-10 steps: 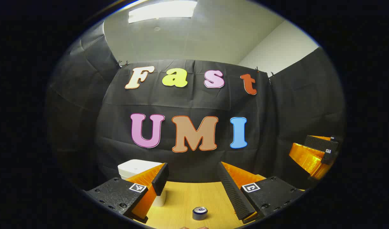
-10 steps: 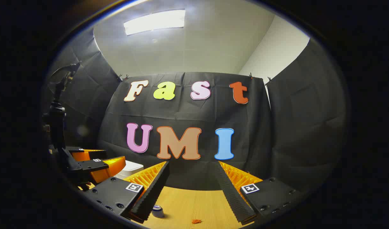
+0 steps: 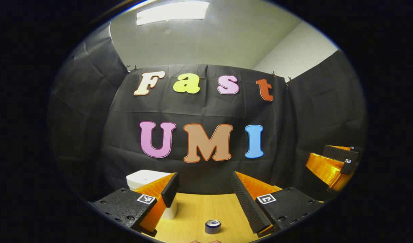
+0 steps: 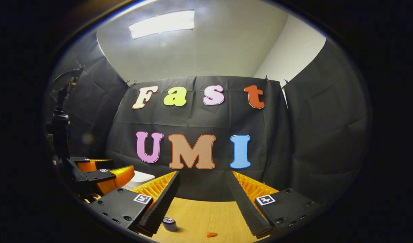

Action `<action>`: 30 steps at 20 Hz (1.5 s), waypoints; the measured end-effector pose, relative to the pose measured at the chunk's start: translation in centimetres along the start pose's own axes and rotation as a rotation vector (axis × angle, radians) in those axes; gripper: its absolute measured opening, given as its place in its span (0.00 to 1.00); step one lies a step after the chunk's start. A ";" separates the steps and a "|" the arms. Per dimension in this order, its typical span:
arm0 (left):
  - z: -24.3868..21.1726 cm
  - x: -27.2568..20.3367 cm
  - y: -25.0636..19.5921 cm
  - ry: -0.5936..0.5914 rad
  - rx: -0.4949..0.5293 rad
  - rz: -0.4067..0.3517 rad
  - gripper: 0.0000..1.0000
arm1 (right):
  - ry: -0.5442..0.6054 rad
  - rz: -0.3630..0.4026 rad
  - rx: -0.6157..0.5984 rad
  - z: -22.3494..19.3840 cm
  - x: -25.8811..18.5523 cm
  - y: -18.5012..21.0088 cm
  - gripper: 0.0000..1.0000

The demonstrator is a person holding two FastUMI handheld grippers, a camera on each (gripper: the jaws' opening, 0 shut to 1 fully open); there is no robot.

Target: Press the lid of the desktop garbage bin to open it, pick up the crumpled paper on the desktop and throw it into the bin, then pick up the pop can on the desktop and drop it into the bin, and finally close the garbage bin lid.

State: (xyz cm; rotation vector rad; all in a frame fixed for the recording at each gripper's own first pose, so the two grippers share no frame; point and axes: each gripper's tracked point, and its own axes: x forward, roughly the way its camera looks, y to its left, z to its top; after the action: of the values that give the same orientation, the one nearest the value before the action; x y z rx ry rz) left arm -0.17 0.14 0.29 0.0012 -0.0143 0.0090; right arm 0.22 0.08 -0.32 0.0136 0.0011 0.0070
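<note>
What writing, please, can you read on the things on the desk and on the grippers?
Can: too small to read.
Bin: no text seen.
Markers on the left gripper and right gripper: square patterns, no words.

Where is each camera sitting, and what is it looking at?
Left gripper view: rides on the left gripper, open, looking forward over the wooden desk at the white bin, lid closed, and the pop can; the right gripper shows far right.
Right gripper view: rides on the right gripper, open, facing the same way; the left gripper shows at its left.
Both views share the desk, the bin, the can and the black cloth wall.
</note>
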 end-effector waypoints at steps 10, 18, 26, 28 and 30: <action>-0.2 0.0 -0.2 0.000 -0.015 -0.002 0.93 | 0.006 -0.001 0.008 -0.4 -0.1 -0.2 0.96; -0.1 -0.5 0.5 -0.002 -0.025 0.020 0.92 | 0.008 0.024 0.034 -0.5 0.3 0.4 0.96; -0.4 -0.3 0.3 0.007 -0.036 0.018 0.93 | 0.027 0.001 0.033 -1.0 0.5 -0.5 0.96; -0.8 -0.3 0.1 0.014 -0.037 0.016 0.93 | 0.035 -0.006 0.036 -1.3 0.4 -0.8 0.96; -1.0 -0.3 0.0 0.019 -0.039 0.017 0.93 | 0.040 -0.010 0.036 -1.4 0.5 -1.1 0.96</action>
State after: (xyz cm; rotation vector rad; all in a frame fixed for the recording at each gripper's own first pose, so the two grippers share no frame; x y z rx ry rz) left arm -0.49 0.15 -0.68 -0.0376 0.0049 0.0255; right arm 0.70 -0.99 -1.76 0.0496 0.0414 -0.0032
